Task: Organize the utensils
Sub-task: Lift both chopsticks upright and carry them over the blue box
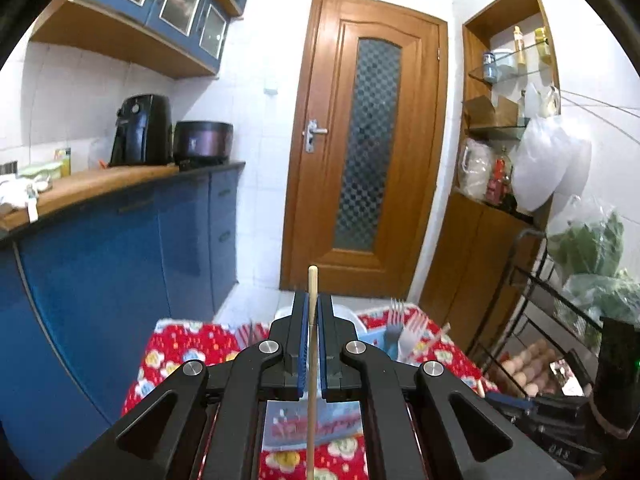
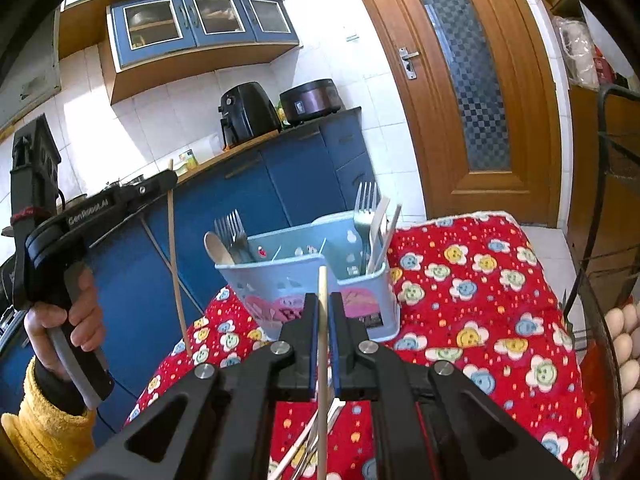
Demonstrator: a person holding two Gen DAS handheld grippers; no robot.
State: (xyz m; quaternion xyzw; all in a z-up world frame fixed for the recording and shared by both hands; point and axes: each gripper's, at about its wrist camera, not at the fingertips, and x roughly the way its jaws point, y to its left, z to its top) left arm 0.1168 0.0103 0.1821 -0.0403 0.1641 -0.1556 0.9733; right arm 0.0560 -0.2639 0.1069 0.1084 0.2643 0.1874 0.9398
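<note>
Each gripper pinches one wooden chopstick above the red flowered tablecloth (image 2: 500, 320).

At the left, a hand (image 2: 60, 320) in a yellow sleeve (image 2: 44, 420) holds the left gripper (image 1: 313, 308), its jaws closed on a chopstick (image 1: 312, 360) that stands nearly upright, its lower tip near the cloth. Mid-table stands the light-blue utensil caddy (image 2: 288, 280), with a wooden spoon (image 2: 218, 248) and forks (image 2: 234, 232) in its left compartment and forks in its right. Nearest, the right gripper (image 2: 323, 312) clamps a second chopstick (image 2: 322, 360).
</note>
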